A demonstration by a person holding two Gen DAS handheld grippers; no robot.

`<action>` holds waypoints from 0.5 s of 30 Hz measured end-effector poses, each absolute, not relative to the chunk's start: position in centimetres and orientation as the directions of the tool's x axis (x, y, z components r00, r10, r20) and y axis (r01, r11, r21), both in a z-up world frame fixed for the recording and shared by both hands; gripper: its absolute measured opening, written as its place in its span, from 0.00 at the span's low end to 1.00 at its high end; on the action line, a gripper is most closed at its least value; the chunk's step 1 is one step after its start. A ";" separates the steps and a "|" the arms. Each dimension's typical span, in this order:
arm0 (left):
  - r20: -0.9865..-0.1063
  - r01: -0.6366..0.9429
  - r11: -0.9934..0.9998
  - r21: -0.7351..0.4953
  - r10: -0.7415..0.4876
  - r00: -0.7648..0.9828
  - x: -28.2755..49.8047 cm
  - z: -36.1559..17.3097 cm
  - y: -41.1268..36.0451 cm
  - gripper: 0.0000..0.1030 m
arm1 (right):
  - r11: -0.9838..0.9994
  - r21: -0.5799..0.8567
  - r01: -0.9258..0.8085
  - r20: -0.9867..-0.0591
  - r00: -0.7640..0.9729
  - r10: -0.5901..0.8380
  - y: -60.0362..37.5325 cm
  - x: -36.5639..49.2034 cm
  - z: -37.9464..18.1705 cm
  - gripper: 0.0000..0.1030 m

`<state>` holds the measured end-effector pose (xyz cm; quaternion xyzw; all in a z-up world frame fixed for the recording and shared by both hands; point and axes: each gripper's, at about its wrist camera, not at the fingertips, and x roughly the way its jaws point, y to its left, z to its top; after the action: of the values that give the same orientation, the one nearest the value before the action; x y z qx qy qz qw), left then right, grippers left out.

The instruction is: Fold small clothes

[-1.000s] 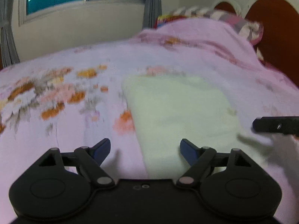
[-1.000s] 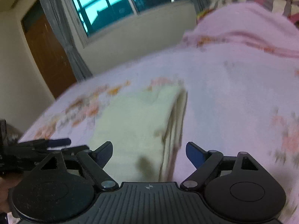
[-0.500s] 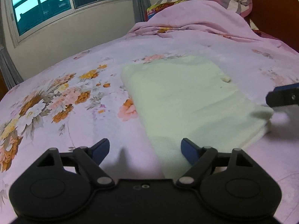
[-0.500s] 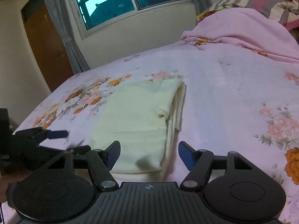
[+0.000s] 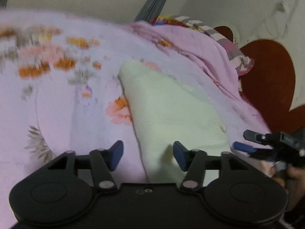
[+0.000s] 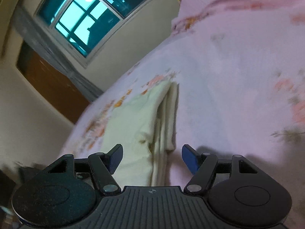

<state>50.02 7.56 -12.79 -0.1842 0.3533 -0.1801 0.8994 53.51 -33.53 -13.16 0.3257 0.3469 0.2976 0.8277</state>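
A pale yellow folded cloth (image 5: pixel 171 110) lies flat on the pink floral bedsheet (image 5: pixel 57 99). My left gripper (image 5: pixel 147 157) is open and empty, its jaws straddling the cloth's near left edge. My right gripper (image 6: pixel 150 157) is open and empty, over the cloth's (image 6: pixel 137 126) near right edge, where the stacked layers show. The right gripper also shows in the left wrist view (image 5: pixel 247 141), at the cloth's near right corner. Both views are blurred.
A heaped pink blanket (image 5: pixel 190 43) and striped pillow (image 5: pixel 228 43) lie at the head of the bed by a dark red headboard (image 5: pixel 266 80). A window (image 6: pixel 85 22), grey curtain and brown door (image 6: pixel 49 84) stand beyond the bed's far side.
Both grippers have dropped closer to the cloth's near edge and tilted. The right gripper now sits nearer the cloth's right corner. Both stay open.
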 end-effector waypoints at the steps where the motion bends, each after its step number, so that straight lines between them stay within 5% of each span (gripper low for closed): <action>1: -0.554 0.200 0.848 -0.491 -0.481 0.680 50.7 -13.4 8.1 0.62 | 0.593 0.762 -0.259 -0.372 0.575 0.728 -33.6 54.4 -13.7 0.67; 6: -0.449 0.276 0.682 -0.677 -0.680 0.579 54.1 -15.1 9.9 0.73 | 0.536 0.801 -0.267 -0.353 0.513 0.783 -33.0 58.0 -15.6 0.67; 10: -0.387 0.314 0.576 -0.755 -0.778 0.496 56.9 -16.5 10.4 0.61 | 0.492 0.819 -0.297 -0.330 0.457 0.826 -32.4 60.0 -16.0 0.67; 11: -0.391 0.314 0.575 -0.755 -0.780 0.488 57.3 -16.8 10.3 0.49 | 0.485 0.819 -0.306 -0.324 0.449 0.832 -32.2 60.0 -16.0 0.67; 15: -0.364 0.312 0.525 -0.792 -0.816 0.449 58.7 -17.8 10.1 0.48 | 0.503 0.796 -0.338 -0.341 0.437 0.832 -31.8 60.1 -15.8 0.67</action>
<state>58.67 10.10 -17.83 -0.3291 0.3824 -0.3592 0.7851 60.12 -31.78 -15.80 0.3291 0.3758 0.3744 0.7812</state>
